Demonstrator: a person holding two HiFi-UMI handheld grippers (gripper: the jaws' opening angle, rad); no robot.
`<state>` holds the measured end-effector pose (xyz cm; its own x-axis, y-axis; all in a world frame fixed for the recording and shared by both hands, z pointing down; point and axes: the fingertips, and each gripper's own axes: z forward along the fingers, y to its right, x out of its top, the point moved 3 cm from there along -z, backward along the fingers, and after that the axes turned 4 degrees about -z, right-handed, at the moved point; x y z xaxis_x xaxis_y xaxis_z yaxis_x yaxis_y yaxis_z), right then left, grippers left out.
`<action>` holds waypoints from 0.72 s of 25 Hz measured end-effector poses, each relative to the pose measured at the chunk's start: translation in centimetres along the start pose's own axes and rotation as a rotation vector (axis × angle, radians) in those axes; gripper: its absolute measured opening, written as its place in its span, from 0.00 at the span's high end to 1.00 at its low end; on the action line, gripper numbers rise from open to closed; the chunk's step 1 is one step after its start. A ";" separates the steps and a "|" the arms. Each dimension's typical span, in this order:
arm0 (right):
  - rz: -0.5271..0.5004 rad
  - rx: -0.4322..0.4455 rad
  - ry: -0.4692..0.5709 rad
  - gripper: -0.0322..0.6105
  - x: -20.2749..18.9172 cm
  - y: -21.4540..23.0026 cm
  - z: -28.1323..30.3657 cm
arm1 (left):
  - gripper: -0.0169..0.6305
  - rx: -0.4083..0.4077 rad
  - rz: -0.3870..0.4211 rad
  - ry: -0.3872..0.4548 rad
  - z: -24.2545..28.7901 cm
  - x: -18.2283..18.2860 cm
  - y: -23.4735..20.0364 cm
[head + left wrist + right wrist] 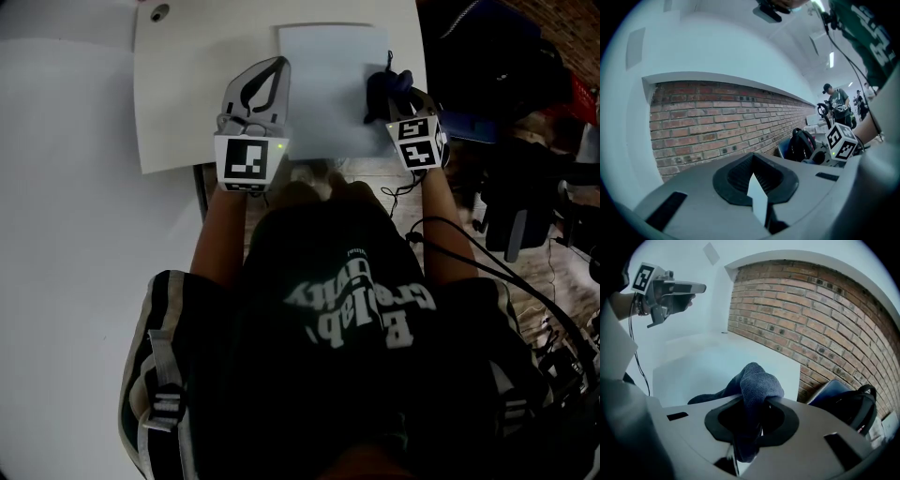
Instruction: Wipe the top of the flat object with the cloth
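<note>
A pale blue flat sheet [328, 103] lies on the white table [187, 94], also seen as a light slab [717, 366] in the right gripper view. My right gripper [390, 94] is shut on a dark blue cloth [382, 86] at the sheet's right edge. The cloth [757, 380] bunches up between the jaws, and a tail of it rests on the sheet. My left gripper [274, 66] hovers over the sheet's left edge, lifted off the table, with its jaws shut on nothing. Its fingers [691, 287] show in the air at upper left.
A red brick wall [811, 310] stands beyond the table's far edge. A dark backpack [478, 56] sits to the right of the table, with cables on the floor [553, 319] below it. A small round fitting [159, 13] sits near the table's far left corner.
</note>
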<state>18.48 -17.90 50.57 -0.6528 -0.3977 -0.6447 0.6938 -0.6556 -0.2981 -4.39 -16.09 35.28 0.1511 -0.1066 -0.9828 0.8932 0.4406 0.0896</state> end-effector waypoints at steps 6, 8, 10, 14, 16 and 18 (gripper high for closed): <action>-0.003 -0.017 -0.041 0.88 -1.7 -3.0 -2.6 | 0.98 -0.045 -0.007 0.014 -2.0 -0.4 0.3; -0.004 -0.028 -0.052 0.88 -2.3 -4.0 -3.4 | 0.98 -0.055 -0.007 0.022 -2.9 -0.6 0.3; 0.001 -0.037 -0.063 0.88 -2.7 -5.0 -4.6 | 0.98 -0.062 -0.005 0.029 -4.0 -0.6 0.2; 0.016 -0.045 -0.078 0.88 -3.6 -7.4 -7.1 | 0.98 -0.074 -0.006 0.027 -6.7 -0.5 0.4; 0.031 -0.051 -0.083 0.88 -4.6 -7.8 -7.5 | 0.98 -0.084 -0.007 0.023 -7.1 -1.0 0.8; 0.037 -0.056 -0.093 0.88 -5.4 -7.9 -7.8 | 0.98 -0.092 -0.006 0.020 -7.1 -1.5 1.2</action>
<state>18.87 -5.55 50.96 -0.6501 -0.4805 -0.5887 0.7322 -0.6033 -0.3161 -6.56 -9.08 35.70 0.1371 -0.0921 -0.9863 0.8514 0.5198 0.0699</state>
